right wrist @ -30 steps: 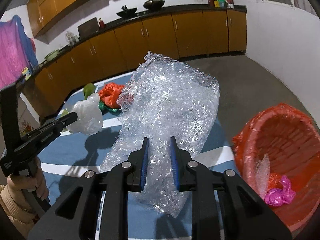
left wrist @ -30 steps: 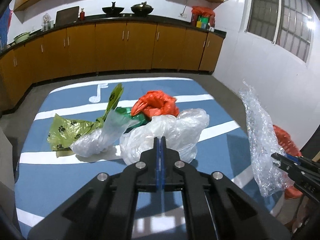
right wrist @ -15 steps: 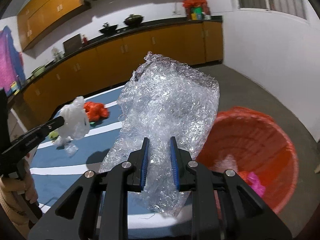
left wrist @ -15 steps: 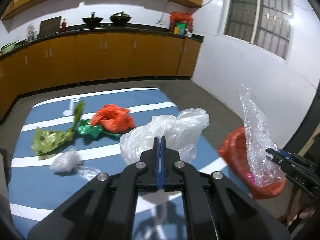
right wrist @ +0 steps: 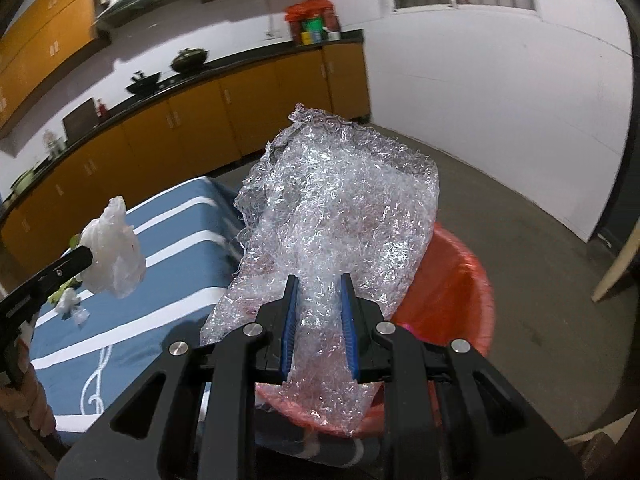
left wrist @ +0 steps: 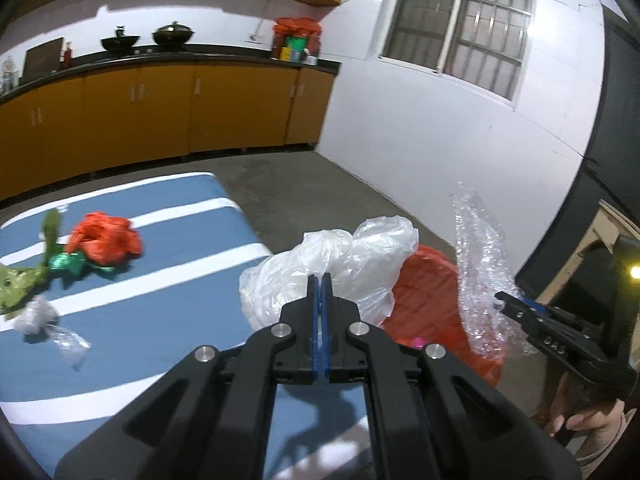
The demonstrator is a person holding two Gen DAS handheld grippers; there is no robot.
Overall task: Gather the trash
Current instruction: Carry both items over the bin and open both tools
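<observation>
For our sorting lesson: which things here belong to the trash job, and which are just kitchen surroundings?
Part of the job: white plastic bag, bubble wrap, red bin, red bag, green wrappers.

Just there: woks, cabinets, window.

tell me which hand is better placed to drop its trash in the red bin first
Right, probably. The right gripper holds the bubble wrap hanging over the red bin, while the left gripper holds the white plastic bag nearer the table.
</observation>
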